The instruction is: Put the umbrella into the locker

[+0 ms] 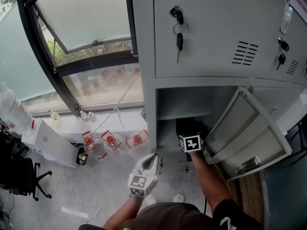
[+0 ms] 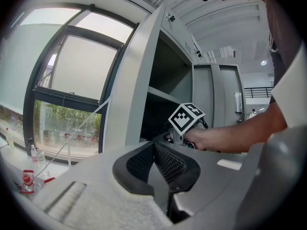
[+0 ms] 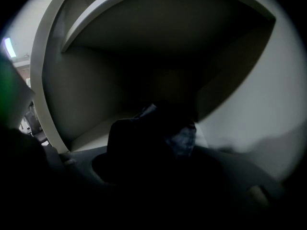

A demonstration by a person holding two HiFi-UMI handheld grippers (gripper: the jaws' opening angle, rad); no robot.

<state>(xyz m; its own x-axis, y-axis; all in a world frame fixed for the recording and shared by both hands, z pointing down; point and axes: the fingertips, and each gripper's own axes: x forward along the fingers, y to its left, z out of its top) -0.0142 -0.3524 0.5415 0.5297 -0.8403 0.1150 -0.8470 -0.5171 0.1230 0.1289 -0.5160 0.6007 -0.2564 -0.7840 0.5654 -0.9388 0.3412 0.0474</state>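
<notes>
Grey metal locker [image 1: 201, 47]: lower compartment open, door [image 1: 252, 128] swung out to the right. Right gripper [image 1: 190, 141] pushed into that compartment, jaws clamped on a dark folded bundle. Probably the umbrella [image 3: 180, 138], though too dim in the right gripper view to be certain. Bundle fully inside the compartment, low near its floor. Left gripper [image 2: 154, 159] held low outside, left of the opening; jaws pressed together, nothing between them. Keys [image 1: 179, 38] hanging from upper door lock.
</notes>
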